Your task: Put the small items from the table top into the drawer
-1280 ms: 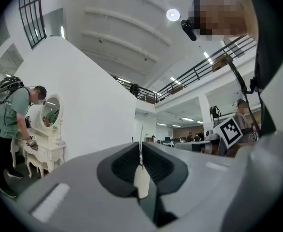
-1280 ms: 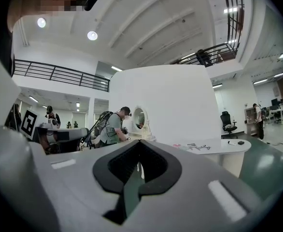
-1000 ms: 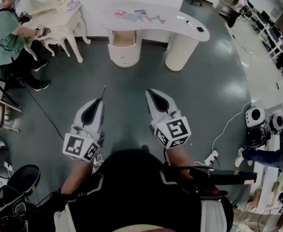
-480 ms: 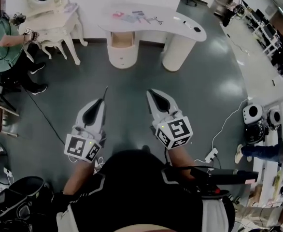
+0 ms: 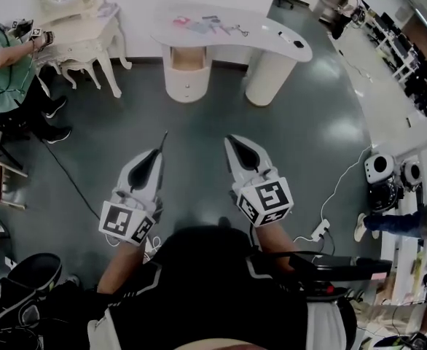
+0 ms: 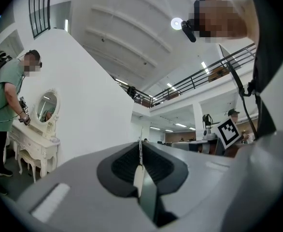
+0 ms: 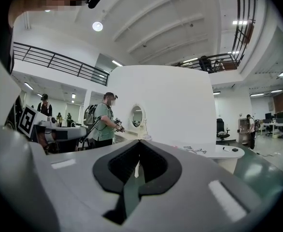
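Note:
A white curved table [image 5: 272, 46] stands far ahead across the grey floor. Several small items [image 5: 208, 26] lie on its top. Under its left end is a round drawer unit [image 5: 184, 82] whose top drawer [image 5: 183, 59] looks pulled out. My left gripper [image 5: 163, 137] and right gripper [image 5: 227, 140] are held side by side well short of the table, both shut with nothing between the jaws. In the right gripper view, my right gripper [image 7: 140, 140] points toward the table [image 7: 219, 154]. In the left gripper view, my left gripper [image 6: 140, 143] aims at a white wall.
A person in a green shirt [image 5: 2, 57] works at a white vanity table with a mirror [image 5: 82, 28] at the far left. A power strip with cable [image 5: 319, 232] lies on the floor at the right, near round white devices [image 5: 380, 168]. Black gear [image 5: 17, 283] sits at lower left.
The table and room have shifted slightly in the head view. Both grippers have stayed shut and nearly still, side by side.

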A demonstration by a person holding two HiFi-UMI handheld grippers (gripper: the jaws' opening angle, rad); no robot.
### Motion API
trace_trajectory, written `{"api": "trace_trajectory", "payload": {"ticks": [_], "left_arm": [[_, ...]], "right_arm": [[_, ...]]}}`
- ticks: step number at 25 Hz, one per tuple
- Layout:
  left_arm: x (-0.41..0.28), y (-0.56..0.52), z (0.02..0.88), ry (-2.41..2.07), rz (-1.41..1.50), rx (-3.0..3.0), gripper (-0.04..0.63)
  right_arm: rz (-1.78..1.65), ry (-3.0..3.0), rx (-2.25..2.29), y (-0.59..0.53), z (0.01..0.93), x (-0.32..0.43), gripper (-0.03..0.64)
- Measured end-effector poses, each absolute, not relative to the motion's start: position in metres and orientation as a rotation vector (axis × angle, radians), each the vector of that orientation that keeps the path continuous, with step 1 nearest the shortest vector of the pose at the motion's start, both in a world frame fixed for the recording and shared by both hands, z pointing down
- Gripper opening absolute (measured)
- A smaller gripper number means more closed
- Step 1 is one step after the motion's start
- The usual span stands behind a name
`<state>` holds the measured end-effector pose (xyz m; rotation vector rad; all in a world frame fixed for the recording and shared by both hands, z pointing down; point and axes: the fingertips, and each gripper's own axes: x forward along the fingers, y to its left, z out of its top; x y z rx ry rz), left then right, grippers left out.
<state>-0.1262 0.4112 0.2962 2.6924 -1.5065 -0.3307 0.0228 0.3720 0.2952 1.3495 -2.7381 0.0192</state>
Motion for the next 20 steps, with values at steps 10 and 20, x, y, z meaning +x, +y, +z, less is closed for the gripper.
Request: {"api": "trace_trajectory", "payload": {"ticks": [10, 20], "left_arm": [[-0.140, 0.408, 0.302, -1.428, -0.353, 2.697, 0.018], [-0.117, 0.372, 0.300, -1.453, -0.298, 2.696, 0.018]], "right_arm": [[-0.024, -2.709, 1.335, 0.376, 0.297, 0.002, 0.002], [0.037, -2.783, 1.340, 0.329, 0.297, 0.022, 0.002]]}}
